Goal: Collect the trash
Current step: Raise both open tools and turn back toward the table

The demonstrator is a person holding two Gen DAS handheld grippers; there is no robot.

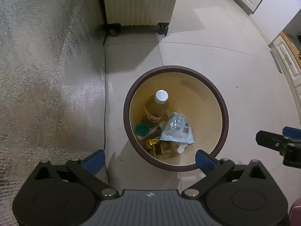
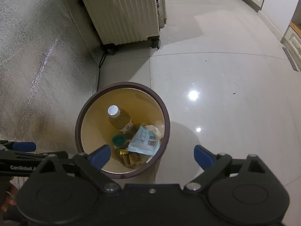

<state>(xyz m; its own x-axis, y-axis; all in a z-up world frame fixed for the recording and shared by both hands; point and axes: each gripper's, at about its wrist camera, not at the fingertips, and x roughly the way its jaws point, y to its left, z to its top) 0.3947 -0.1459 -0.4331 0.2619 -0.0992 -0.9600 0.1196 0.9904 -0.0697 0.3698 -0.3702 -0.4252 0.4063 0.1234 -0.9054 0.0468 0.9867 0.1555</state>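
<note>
A round bin with a dark brown rim (image 1: 224,113) (image 2: 78,124) and a cream inside stands on the tiled floor. In it lie a bottle of amber liquid with a white cap (image 1: 156,109) (image 2: 120,121), a teal lid (image 1: 142,129) (image 2: 118,140), a pale blue plastic packet (image 1: 177,129) (image 2: 144,141), a gold wrapper and brown scraps (image 1: 163,148) (image 2: 129,159). My left gripper (image 1: 150,160) hangs open above the bin's near rim, nothing between its blue fingertips. My right gripper (image 2: 152,155) is open over the bin too, empty. Each gripper shows at the edge of the other's view.
A cream ribbed suitcase on wheels (image 1: 140,1) (image 2: 122,13) stands beyond the bin. A silvery foil mat (image 1: 47,75) (image 2: 37,66) covers the floor on the left, with a thin black cable (image 1: 105,113) along its edge. White cabinets (image 1: 286,64) line the right side.
</note>
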